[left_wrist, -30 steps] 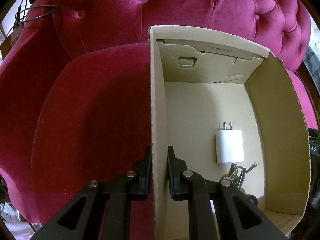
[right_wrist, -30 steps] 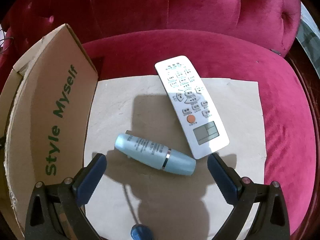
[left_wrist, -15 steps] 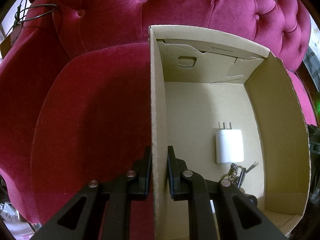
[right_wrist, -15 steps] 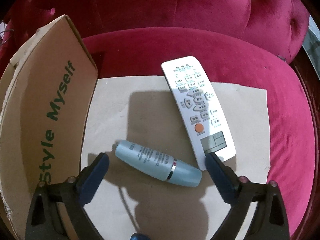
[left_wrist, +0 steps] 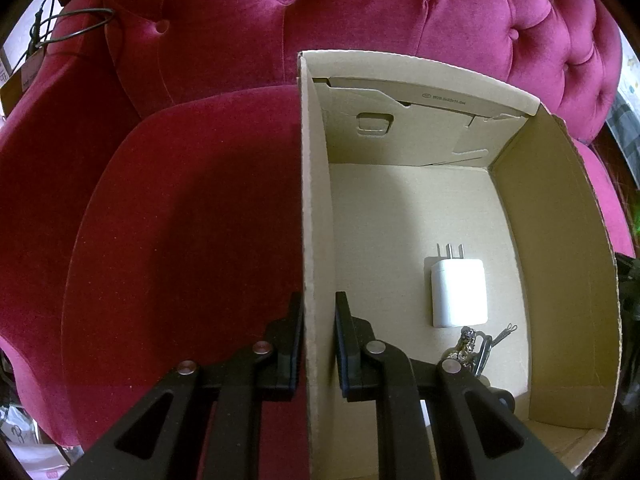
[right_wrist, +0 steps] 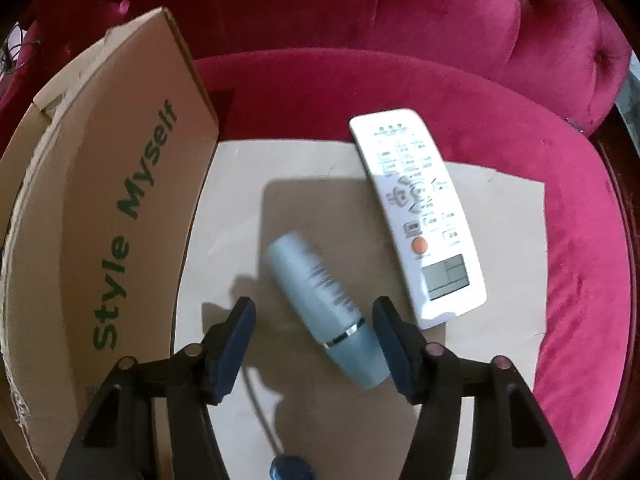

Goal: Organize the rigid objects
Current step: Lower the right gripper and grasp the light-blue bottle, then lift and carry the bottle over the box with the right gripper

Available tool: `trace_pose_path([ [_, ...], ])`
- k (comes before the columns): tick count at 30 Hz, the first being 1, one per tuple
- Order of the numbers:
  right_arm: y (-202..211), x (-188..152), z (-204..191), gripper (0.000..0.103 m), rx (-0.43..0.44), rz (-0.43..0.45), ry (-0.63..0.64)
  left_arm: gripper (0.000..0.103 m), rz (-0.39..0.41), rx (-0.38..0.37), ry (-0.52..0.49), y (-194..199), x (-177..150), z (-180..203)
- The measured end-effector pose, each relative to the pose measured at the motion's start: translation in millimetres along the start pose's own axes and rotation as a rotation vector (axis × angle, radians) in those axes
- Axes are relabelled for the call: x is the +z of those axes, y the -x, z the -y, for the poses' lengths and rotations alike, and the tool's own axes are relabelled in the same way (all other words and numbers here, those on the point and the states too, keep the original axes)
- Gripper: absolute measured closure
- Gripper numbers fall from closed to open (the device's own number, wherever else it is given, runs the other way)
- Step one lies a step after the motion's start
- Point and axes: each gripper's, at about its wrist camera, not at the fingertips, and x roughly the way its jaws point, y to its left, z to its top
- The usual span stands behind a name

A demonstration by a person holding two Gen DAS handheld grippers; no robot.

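Left claw (left_wrist: 318, 344), seen from its own wrist camera, is clenched on the upright left wall of the cardboard box (left_wrist: 314, 200), one finger outside over the crimson velvet sofa (left_wrist: 180, 220), one inside; it has kept this grip unchanged over the last second. Within the box lie a white plug adapter (left_wrist: 458, 292) (prongs pointing to the far wall) and, just beside its near end, a small metallic bunch (left_wrist: 470, 346), perhaps keys, too small and partly hidden behind the claw's arm to identify. A dark wire loop (left_wrist: 68, 28) hangs at the upper-left edge, cut off by the fisheye rim.

Right claw (right_wrist: 314, 344), in its own view, is closing around the pale blue bottle (right_wrist: 320, 300), which lies on a beige sheet (right_wrist: 500, 216) spread on the sofa seat. The right-hand finger looks to be at the bottle's cap end, while a clear gap remains on the left, so the bottle is not yet gripped. Earlier the fingers stood wide apart and the bottle lay nearly crosswise; now it runs lengthwise between them. A white remote control (right_wrist: 416, 216) lies just beside the bottle, somewhat motion-blurred. The box's outer wall, printed "Style Myself", stands at left. A blue knob (right_wrist: 290, 468) on a thin stalk is cut off at the bottom edge (identity unclear).
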Motion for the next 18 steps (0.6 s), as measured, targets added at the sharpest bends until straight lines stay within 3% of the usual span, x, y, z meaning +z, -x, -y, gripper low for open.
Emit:
trace_pose_path([
  [5,-1,-1,-4,0.067,-0.008,0.003,0.002,0.088,0.000,0.001,-0.001,0,0,1],
  [6,0,-1,-5,0.076,-0.016,0.009,0.000,0.088,0.000,0.001,-0.002,0,0,1],
  [18,9,5,4,0.077,-0.021,0.030,-0.046,0.088,-0.002,0.000,0.000,-1,0,1],
])
